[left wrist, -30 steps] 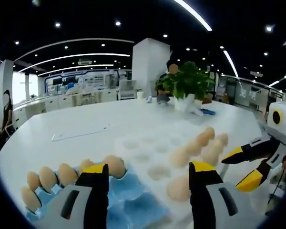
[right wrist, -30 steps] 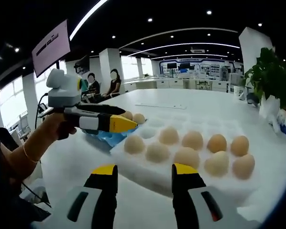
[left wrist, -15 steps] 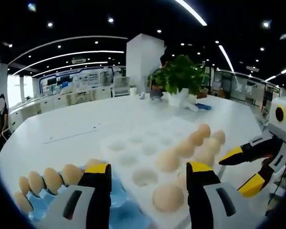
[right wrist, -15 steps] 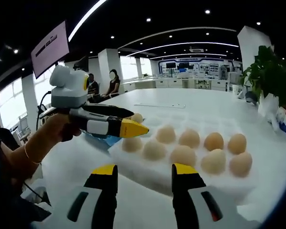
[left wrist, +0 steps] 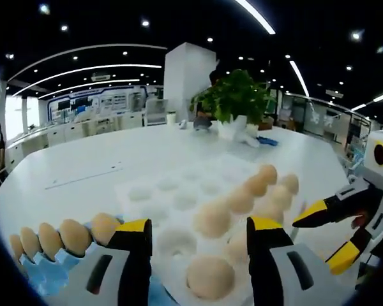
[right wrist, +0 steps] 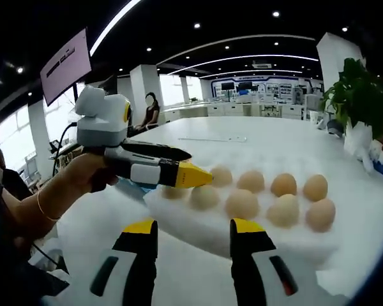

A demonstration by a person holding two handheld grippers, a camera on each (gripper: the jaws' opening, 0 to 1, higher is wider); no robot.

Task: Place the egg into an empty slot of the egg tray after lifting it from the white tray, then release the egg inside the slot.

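Left gripper: jaws spread wide, gripping nothing, poised above the near egg.
Right gripper: jaws apart, empty, short of the white tray.
Eggs: several sit in white tray hollows.
Egg tray: blue, eggs along its edge, touching the white tray.
Plant: far across the table.

Tan eggs on a white tray; blue egg tray at eight o'clock; yellow-tipped grey left gripper; green plant.
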